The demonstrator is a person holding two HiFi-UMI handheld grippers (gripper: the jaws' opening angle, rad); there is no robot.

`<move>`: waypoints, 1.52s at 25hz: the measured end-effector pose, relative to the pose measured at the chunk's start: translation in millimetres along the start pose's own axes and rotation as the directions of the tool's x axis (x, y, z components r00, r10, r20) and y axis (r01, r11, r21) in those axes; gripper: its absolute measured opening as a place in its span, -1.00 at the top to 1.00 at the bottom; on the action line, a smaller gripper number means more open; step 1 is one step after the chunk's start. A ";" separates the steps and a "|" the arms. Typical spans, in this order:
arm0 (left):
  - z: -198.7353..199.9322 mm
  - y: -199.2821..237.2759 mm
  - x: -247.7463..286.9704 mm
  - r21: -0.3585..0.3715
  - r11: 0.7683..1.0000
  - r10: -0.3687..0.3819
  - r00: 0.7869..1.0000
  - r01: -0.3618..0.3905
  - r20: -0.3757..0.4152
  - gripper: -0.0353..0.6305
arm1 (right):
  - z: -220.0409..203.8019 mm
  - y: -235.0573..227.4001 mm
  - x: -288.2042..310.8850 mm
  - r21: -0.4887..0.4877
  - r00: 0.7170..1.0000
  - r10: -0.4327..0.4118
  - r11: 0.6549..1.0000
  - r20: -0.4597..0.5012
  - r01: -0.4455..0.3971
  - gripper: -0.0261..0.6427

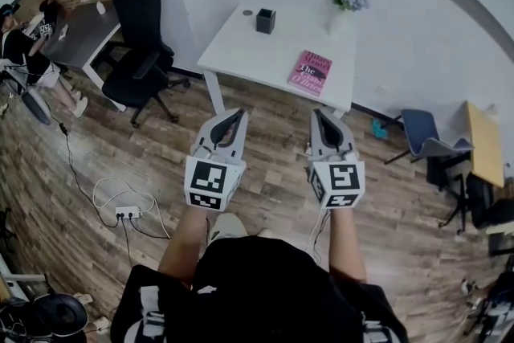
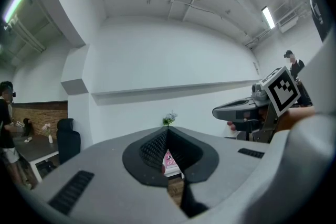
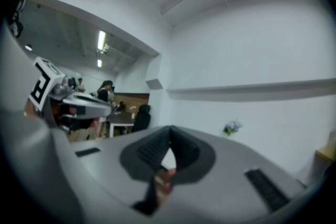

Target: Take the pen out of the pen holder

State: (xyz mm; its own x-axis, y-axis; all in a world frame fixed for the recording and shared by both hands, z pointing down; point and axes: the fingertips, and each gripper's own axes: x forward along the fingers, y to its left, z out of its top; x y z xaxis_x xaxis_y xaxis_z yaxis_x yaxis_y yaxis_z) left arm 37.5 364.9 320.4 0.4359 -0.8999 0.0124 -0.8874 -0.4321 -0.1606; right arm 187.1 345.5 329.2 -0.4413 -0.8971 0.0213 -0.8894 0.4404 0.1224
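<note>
The dark pen holder (image 1: 266,20) stands near the far edge of a white table (image 1: 241,52) ahead of me; no pen is discernible in it from here. Both grippers are held level in front of the table, well short of it. My left gripper (image 1: 234,116) is shut with nothing in it, and in its own view the jaw tips (image 2: 167,132) meet. My right gripper (image 1: 319,114) is likewise shut and empty, its jaw tips (image 3: 169,138) meeting. In each gripper view the other gripper shows alongside: the right (image 2: 247,110), the left (image 3: 79,99).
A pink book (image 1: 310,72) lies at the table's near right, and a small flower pot (image 1: 350,1) stands at the back right. A black office chair (image 1: 140,44) and a grey desk (image 1: 80,32) are on the left. Cables and a power strip (image 1: 128,213) lie on the wooden floor. A blue chair (image 1: 430,140) stands at the right.
</note>
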 end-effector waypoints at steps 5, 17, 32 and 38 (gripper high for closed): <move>-4.8 5.1 10.6 -0.012 1.000 0.011 1.000 -0.012 -0.017 0.84 | -5.2 -10.1 11.4 -0.001 1.000 0.001 1.000 -0.004 -0.001 0.83; -16.6 46.6 65.3 -0.003 1.000 0.014 1.000 -0.014 -0.025 0.84 | -9.3 -27.7 77.2 -0.036 1.000 -0.005 0.999 -0.008 0.005 0.83; -31.3 137.1 166.8 -0.023 0.999 -0.035 0.999 0.034 -0.032 0.84 | -11.0 -44.1 207.2 -0.073 0.997 -0.038 0.997 -0.060 0.034 0.83; -35.3 178.5 199.4 -0.010 0.999 -0.053 0.998 0.053 -0.027 0.84 | -6.8 -42.4 263.7 -0.078 0.996 -0.051 0.996 -0.069 0.046 0.83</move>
State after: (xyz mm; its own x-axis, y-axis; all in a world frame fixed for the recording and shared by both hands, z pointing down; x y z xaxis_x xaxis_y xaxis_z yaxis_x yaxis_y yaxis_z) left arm -39.2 106.3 329.0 0.4781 -0.8770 0.0474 -0.8647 -0.4795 -0.1496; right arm 109.3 90.0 336.4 -0.3857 -0.9189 0.0834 -0.8967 0.3946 0.2007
